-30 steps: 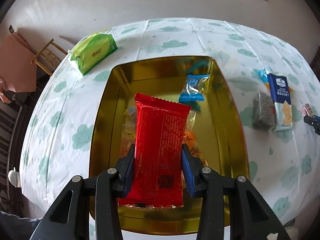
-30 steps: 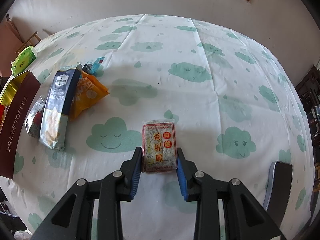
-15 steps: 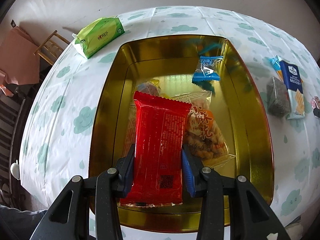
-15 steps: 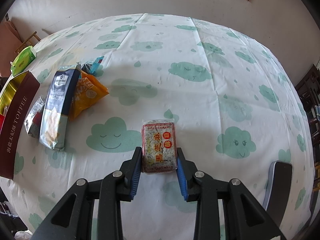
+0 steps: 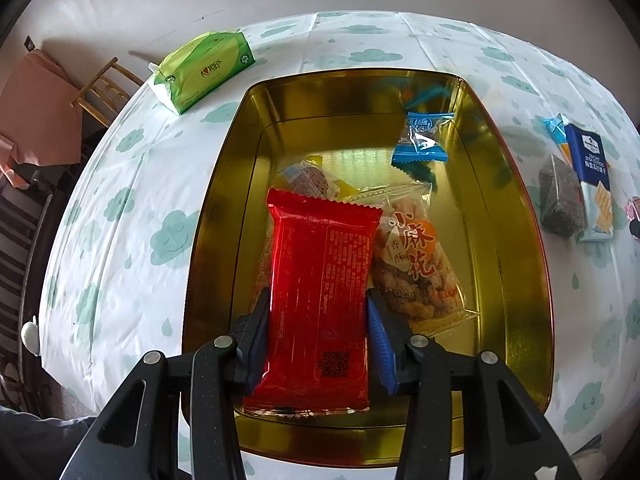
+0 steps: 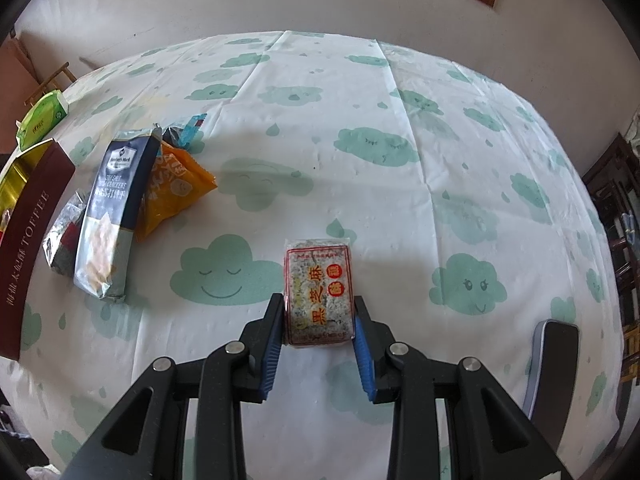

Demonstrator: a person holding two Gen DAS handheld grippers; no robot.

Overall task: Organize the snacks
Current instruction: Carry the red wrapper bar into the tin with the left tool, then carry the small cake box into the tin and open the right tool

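Note:
My left gripper (image 5: 317, 312) is shut on a red snack packet (image 5: 320, 296) and holds it low inside the gold tin (image 5: 516, 240). In the tin lie a fried-twist bag (image 5: 416, 272), a blue candy wrapper (image 5: 424, 140) and a small packet (image 5: 308, 178) partly hidden behind the red one. My right gripper (image 6: 318, 312) is shut on a small sesame cake block (image 6: 319, 292) that rests on the cloud tablecloth (image 6: 360, 128). The tin's maroon side (image 6: 28, 248) shows at the left of the right wrist view.
A navy cracker bag (image 6: 112, 212), an orange packet (image 6: 172, 196) and a silver packet (image 6: 64, 236) lie beside the tin. A green tissue pack (image 5: 204, 70) lies beyond it. A grey chair back (image 6: 554, 364) stands at the table's right edge. A wooden chair (image 5: 102, 92) stands far left.
My left gripper has moved forward and down into the tin with the red packet, so more of the tin's contents show. The right gripper and sesame block have not moved.

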